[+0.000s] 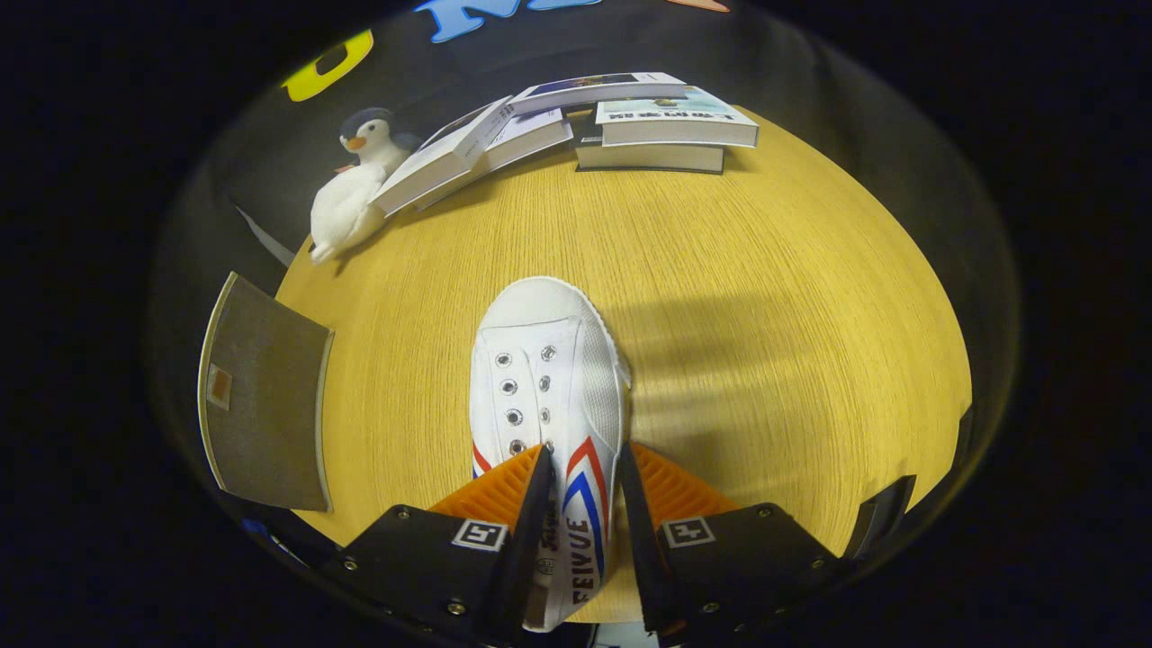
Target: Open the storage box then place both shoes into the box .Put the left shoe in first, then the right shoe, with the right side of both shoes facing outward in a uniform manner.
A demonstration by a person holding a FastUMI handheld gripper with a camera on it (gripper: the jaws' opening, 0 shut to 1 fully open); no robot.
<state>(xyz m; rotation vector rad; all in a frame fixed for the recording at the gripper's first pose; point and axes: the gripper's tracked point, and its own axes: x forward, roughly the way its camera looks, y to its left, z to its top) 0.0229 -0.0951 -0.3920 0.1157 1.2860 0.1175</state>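
One white canvas shoe with red and blue side stripes (549, 396) is the reference for this step. It lies toe-forward on the yellow wood-grain worktop (765, 297), its rear half between the fingers of the hand-held gripper (583, 468).

Left of the shoe, at the worktop's edge, sits a flat grey panel with a pale rim (265, 405); it may be the storage box lid or door, though this cannot be confirmed. Beyond the shoe to the left, a white plush penguin with a dark cap (353, 184) leans beside a slanted stack of white-covered books (468, 148). Beyond the shoe to the right lie two more stacked books (670, 130).

Gripper state: the fingers are clenched on the shoe, one pressing each flank.

Step in hand, as judged: carrying a shoe toward the box. Whether this is the left or right shoe cannot be told. The next move calls for a lift and a swing left toward the grey panel, keeping the toe level.

Clearance: the worktop right of the shoe is bare to its curved edge.
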